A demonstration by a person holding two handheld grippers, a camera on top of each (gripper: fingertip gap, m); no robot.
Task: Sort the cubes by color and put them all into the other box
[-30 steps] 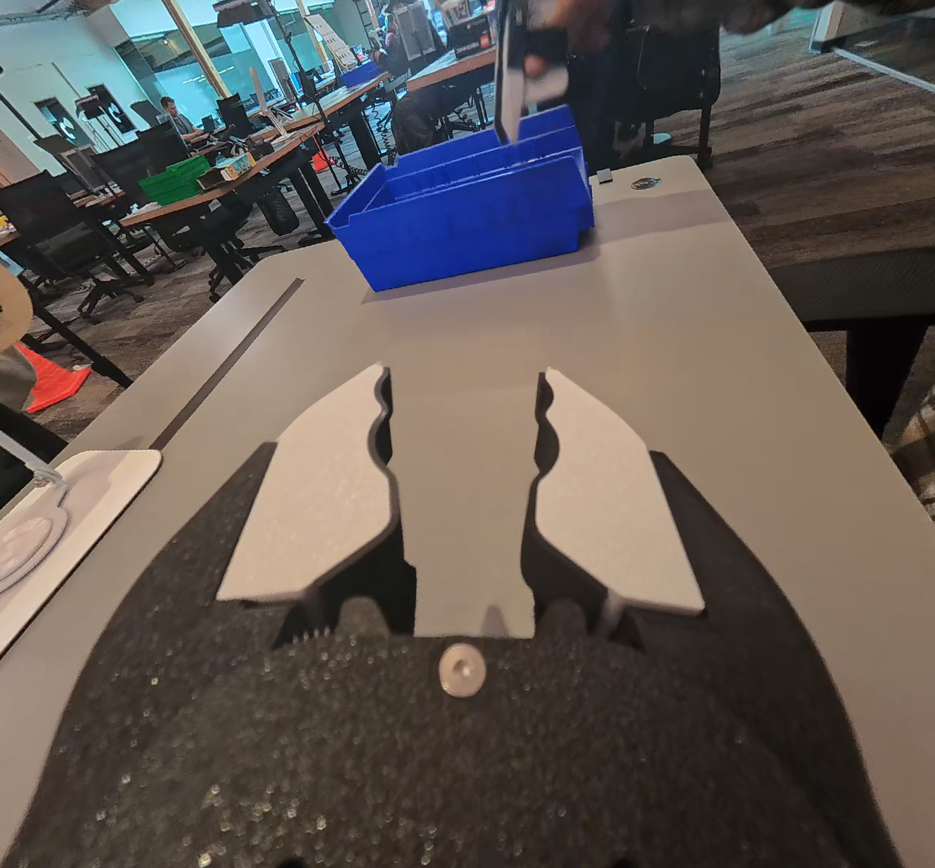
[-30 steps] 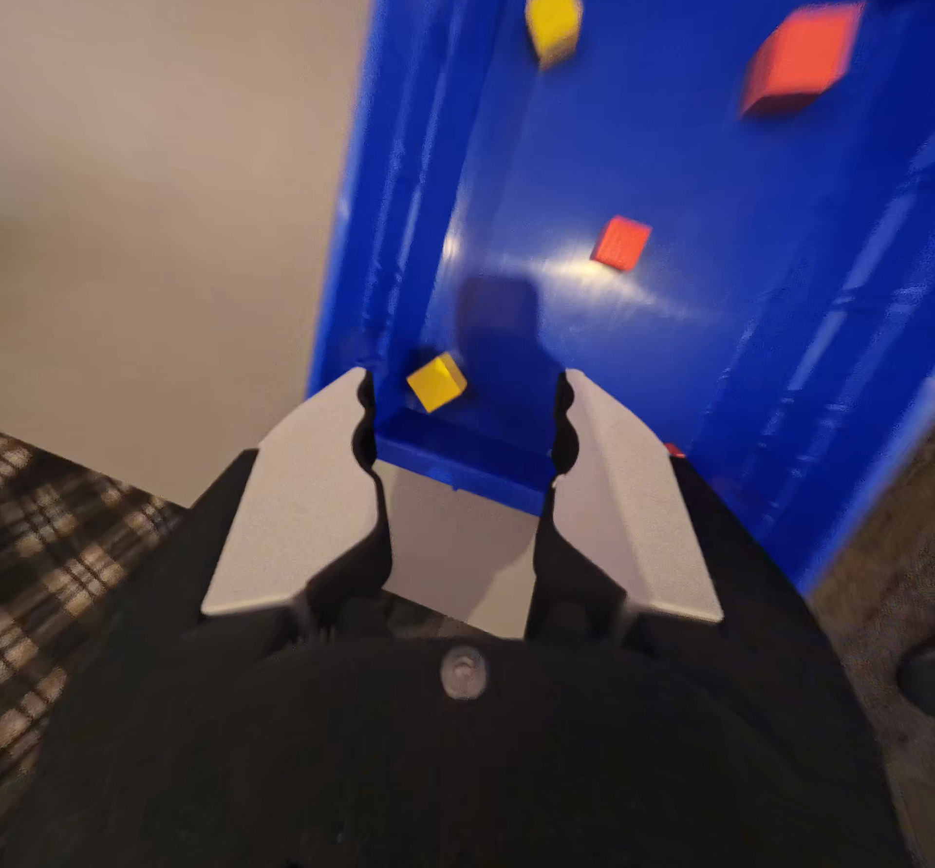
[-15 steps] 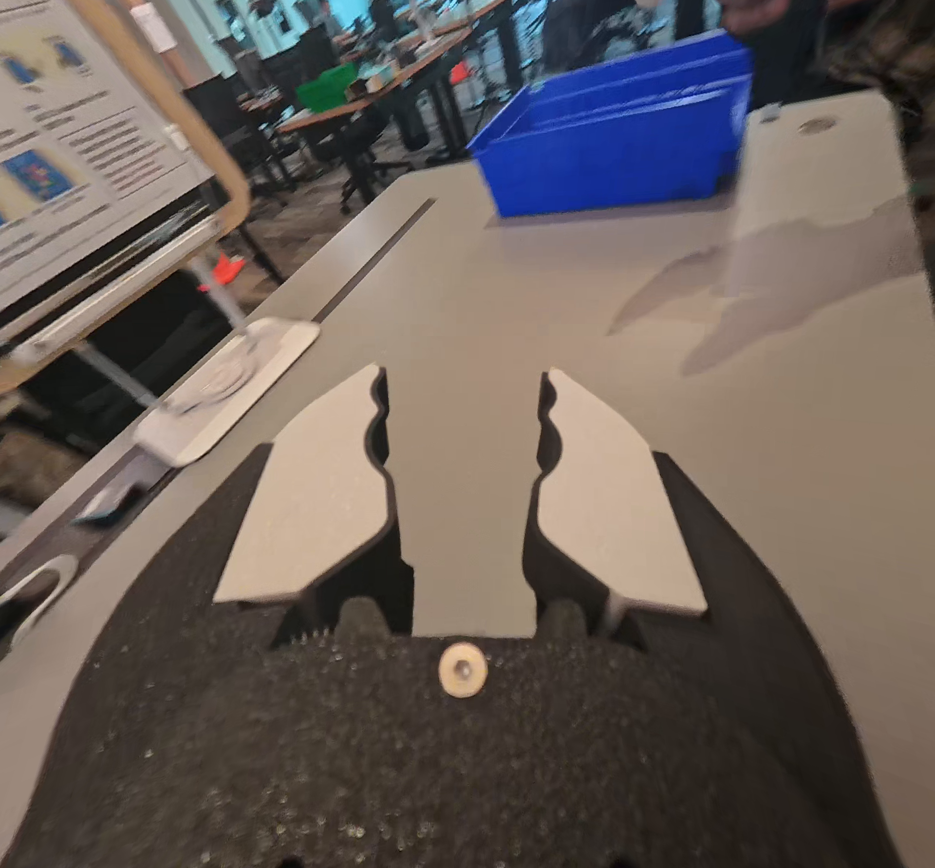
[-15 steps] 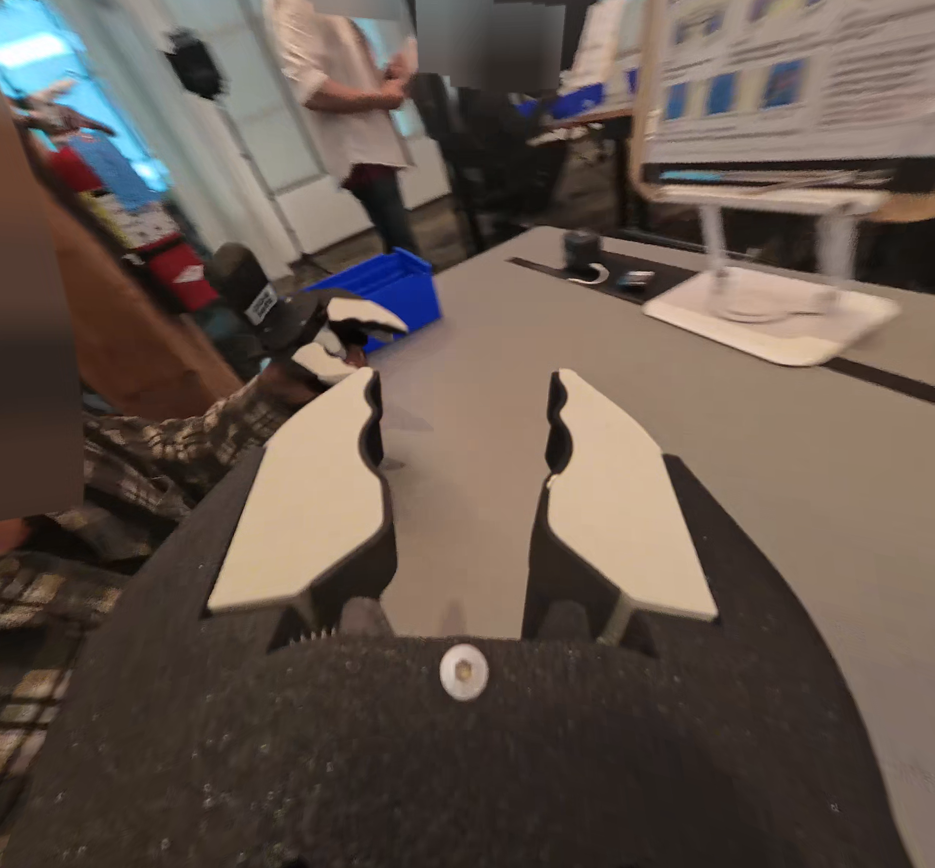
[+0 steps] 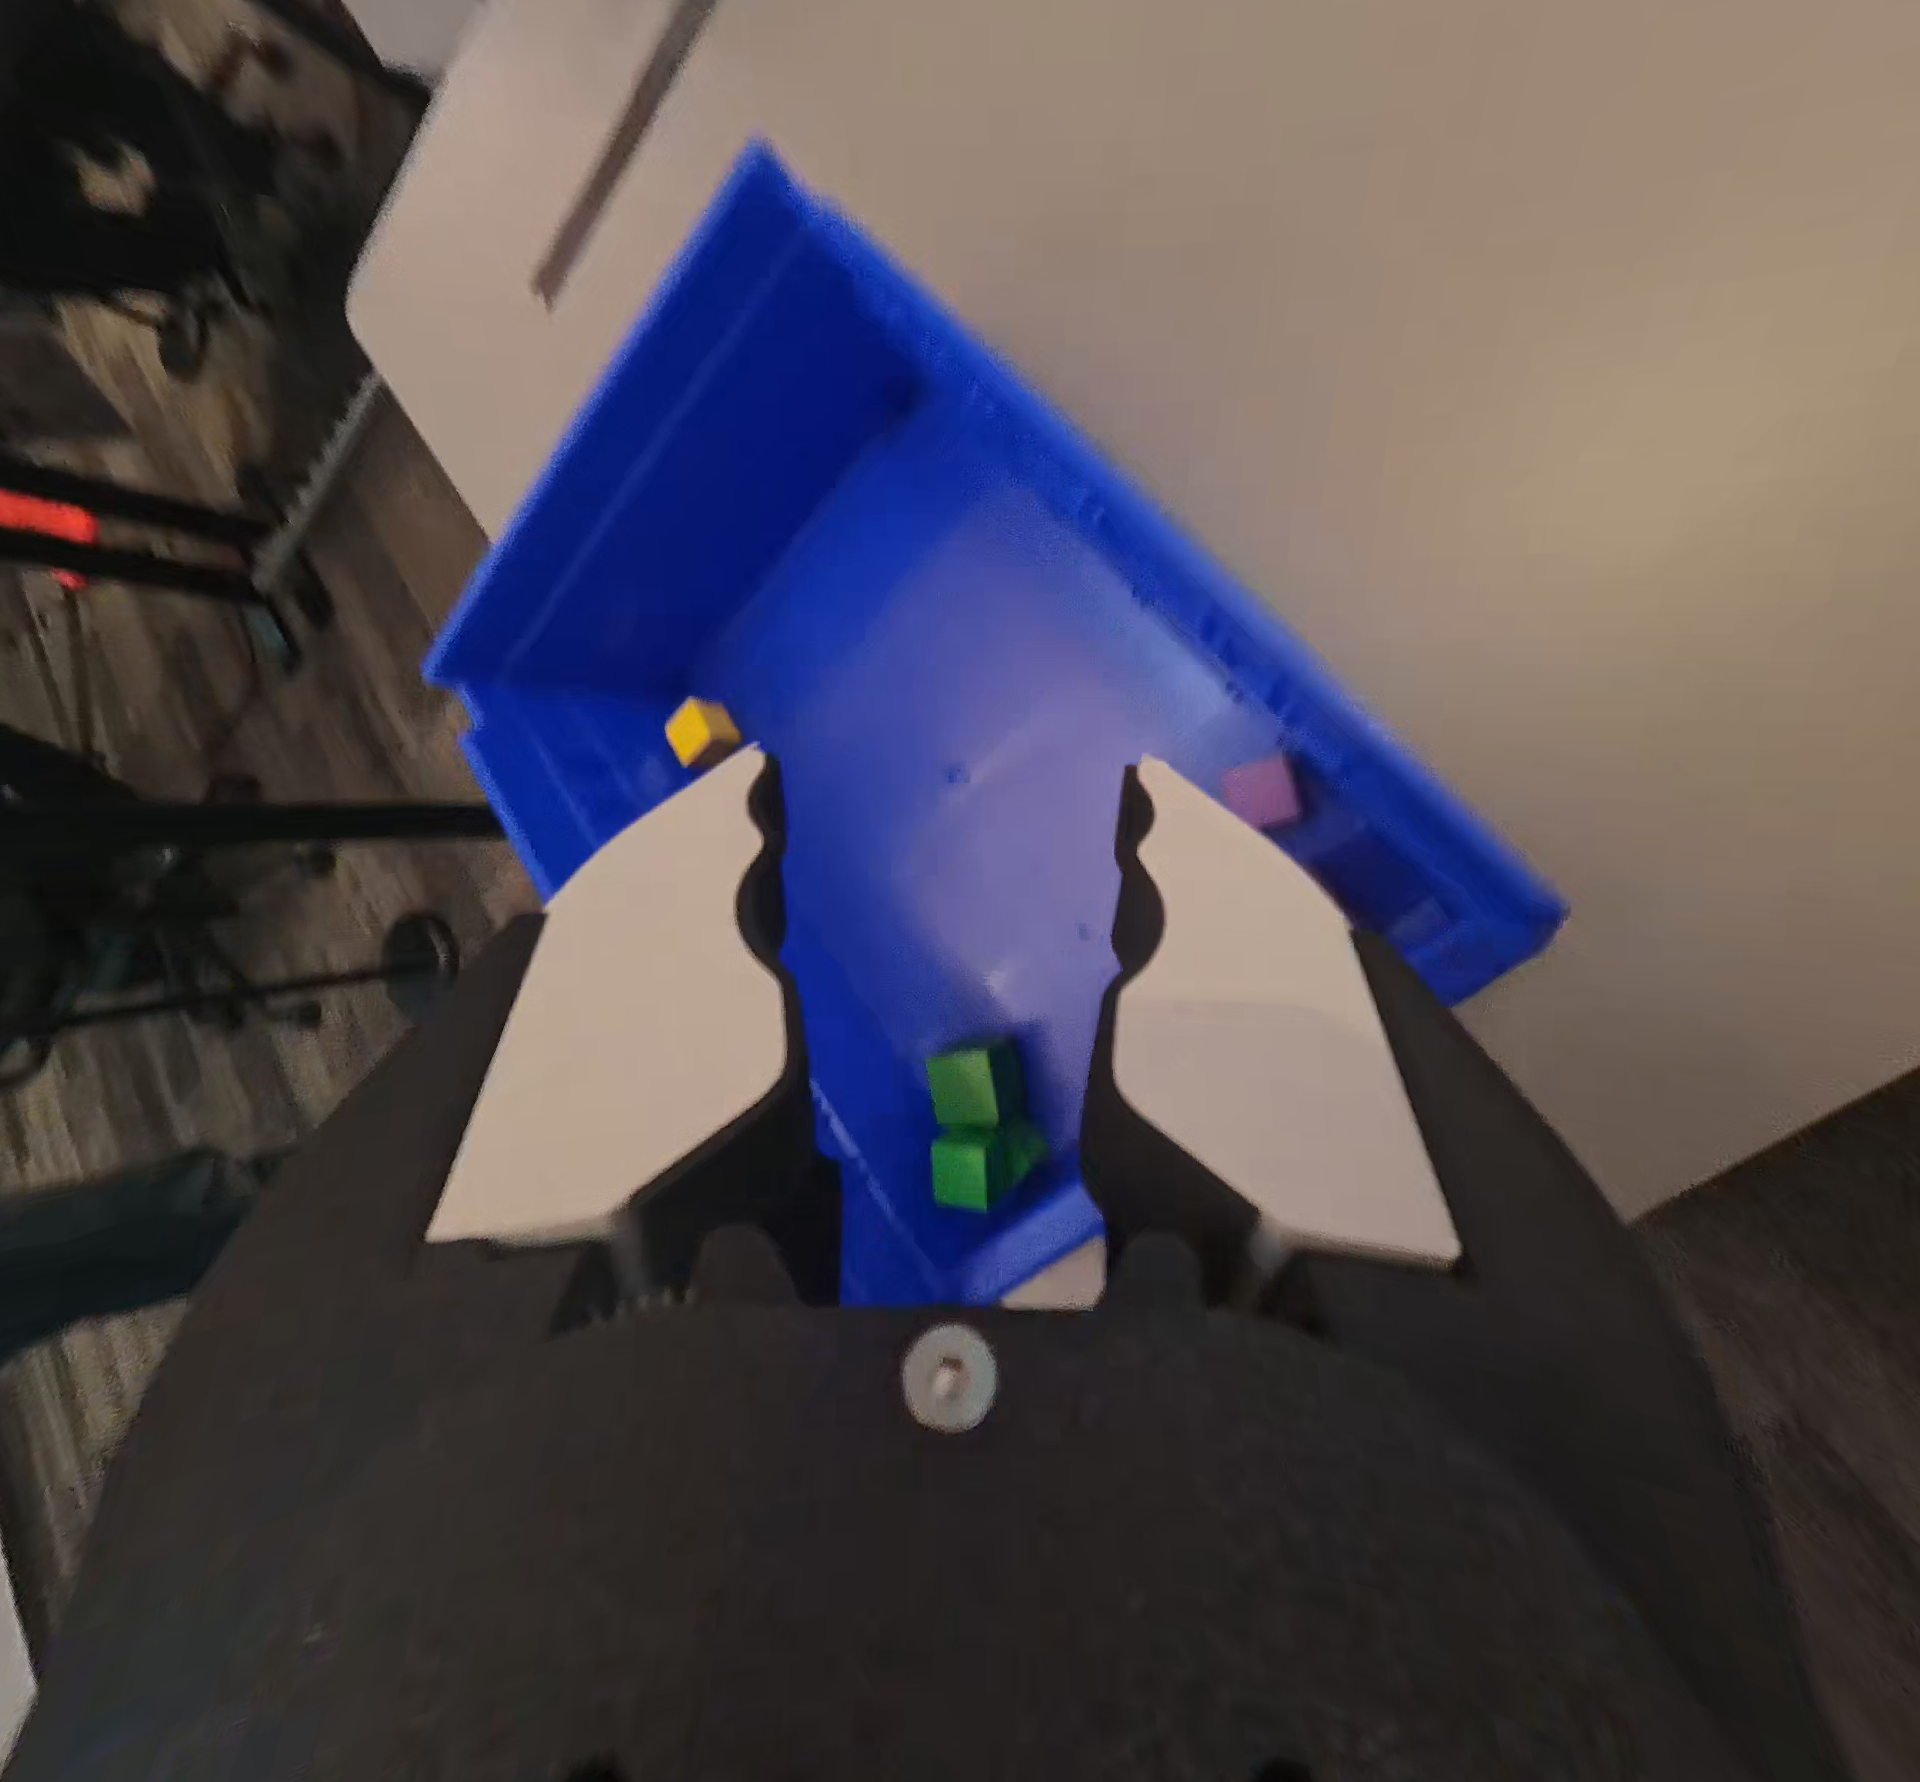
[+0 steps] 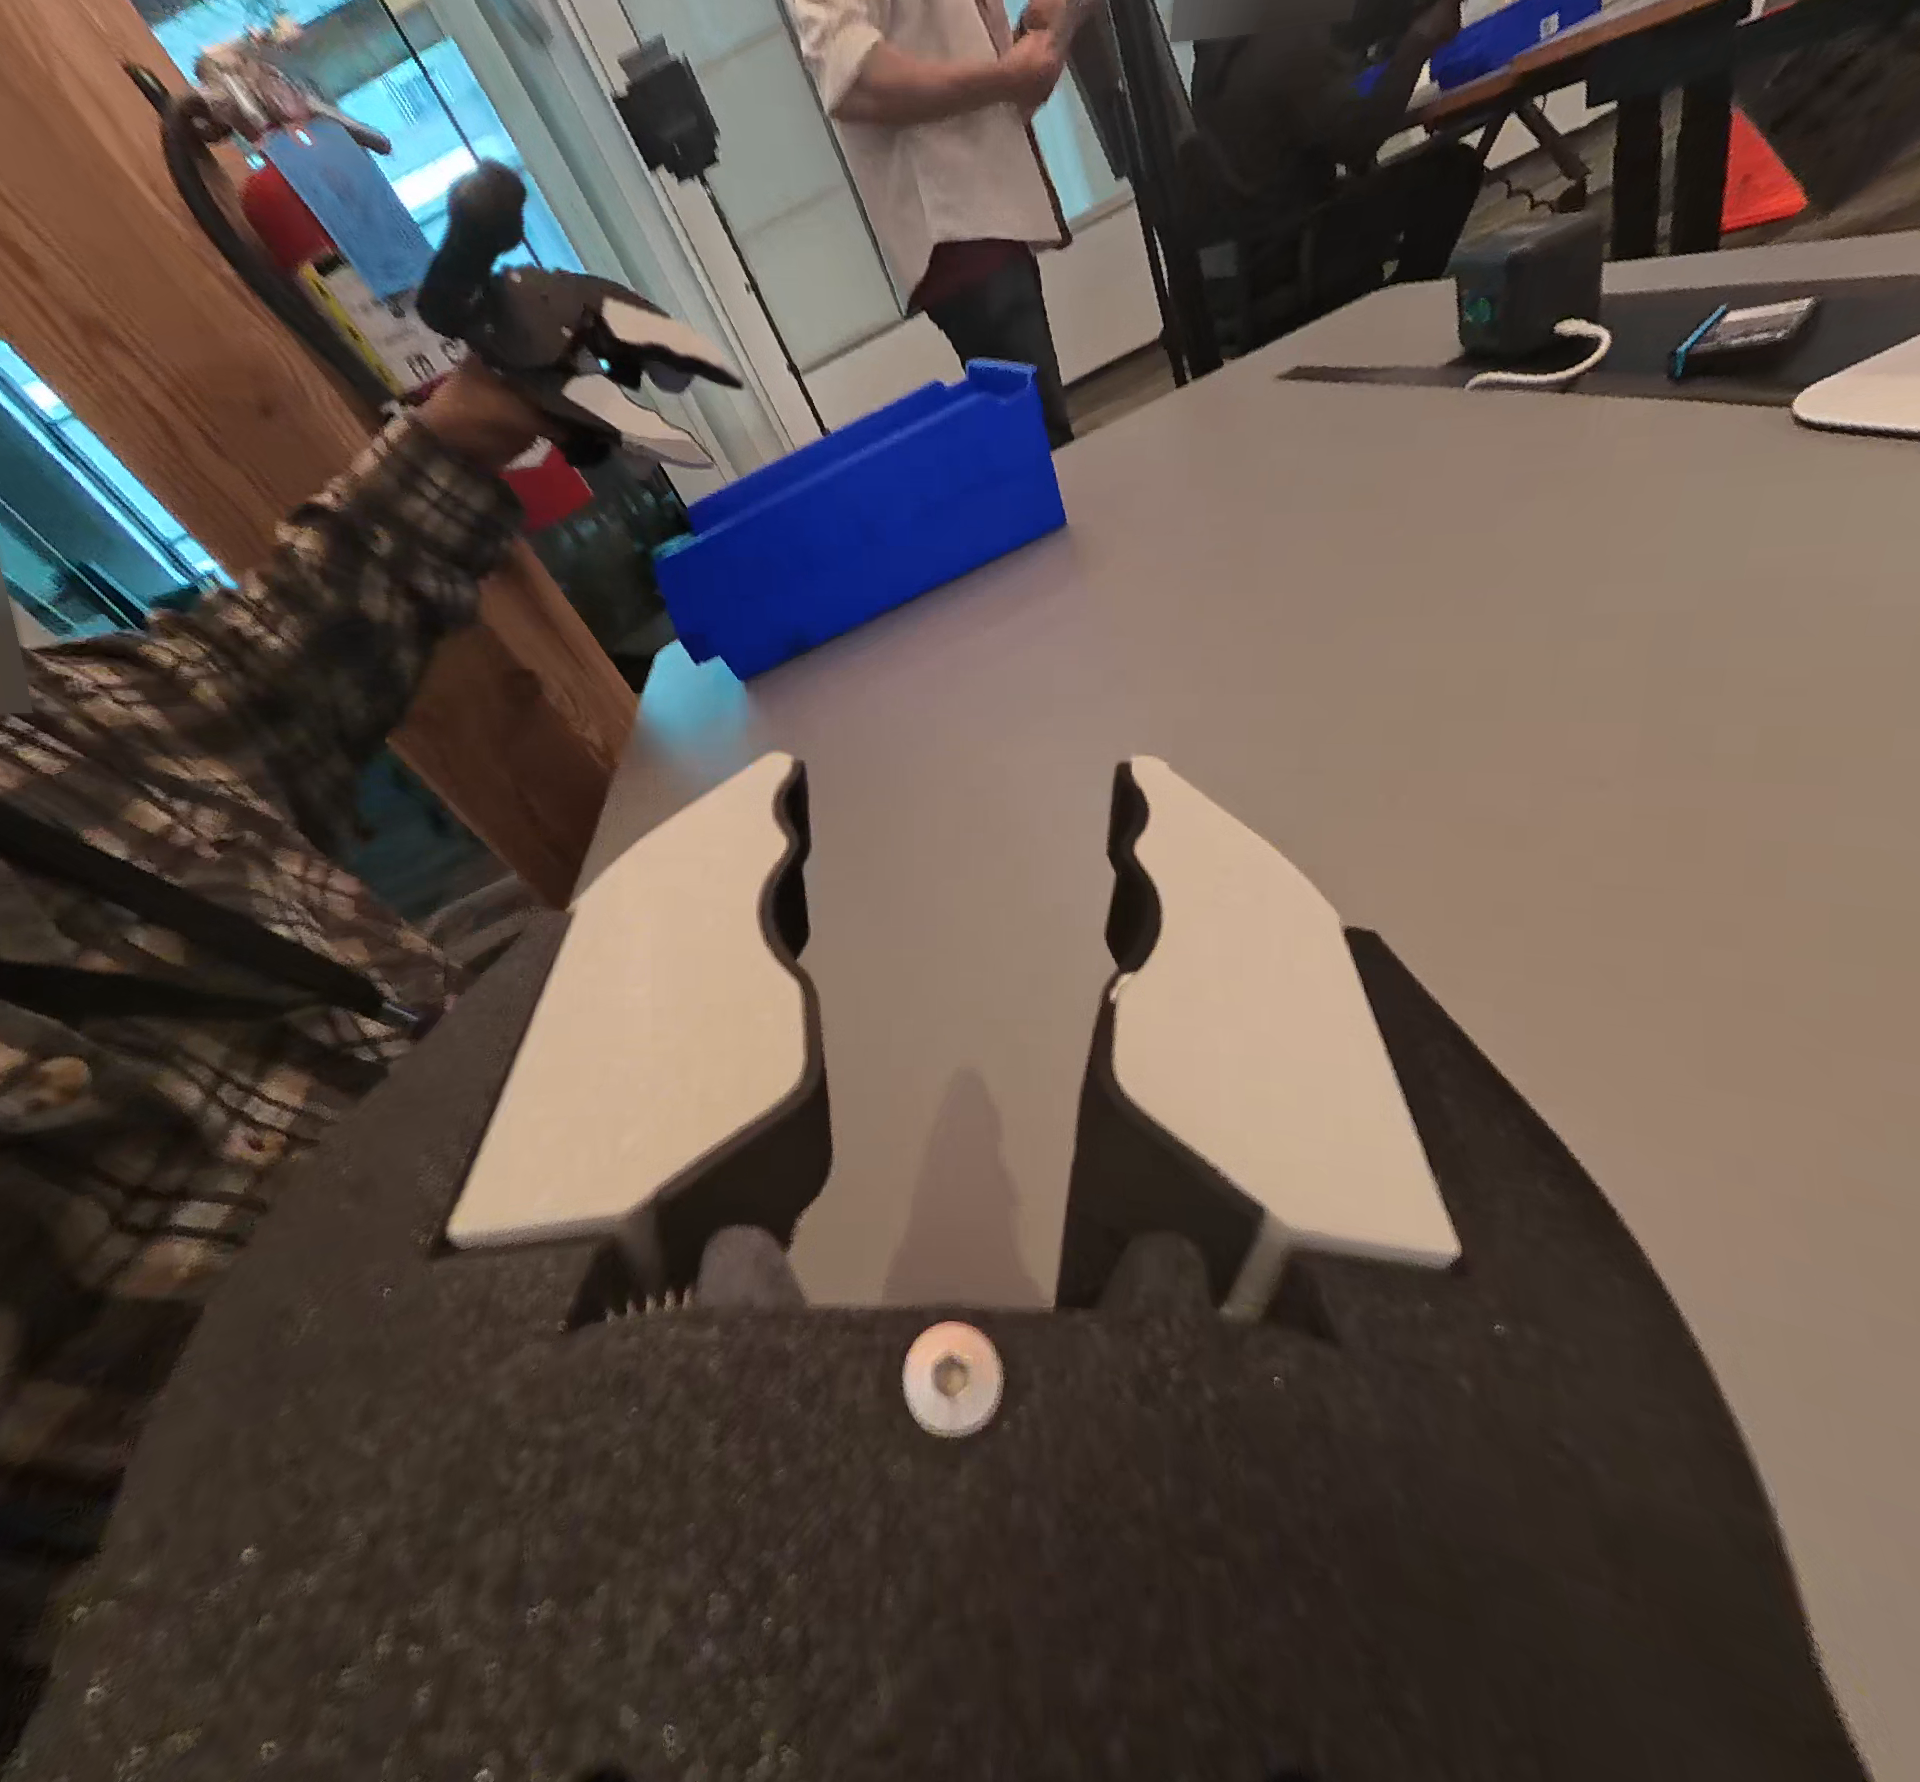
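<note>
Hovering over the blue bin (image 5: 727,444) with jaws spread and empty, left gripper (image 5: 951,776) should drop straight onto the green cubes (image 5: 971,1145) (clustered at the near wall, touching); right gripper (image 6: 956,776) idle, likewise agape, over the table (image 6: 1455,693).

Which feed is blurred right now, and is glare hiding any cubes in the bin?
Left wrist view: motion-blurred, worst toward the edges; a pale sheen washes the blue bin floor, yet the yellow cube, purple cube and green cubes stay readable. Right wrist view: sharp on the right gripper and grey table, background softer, wide-angle bending at the edges.
</note>
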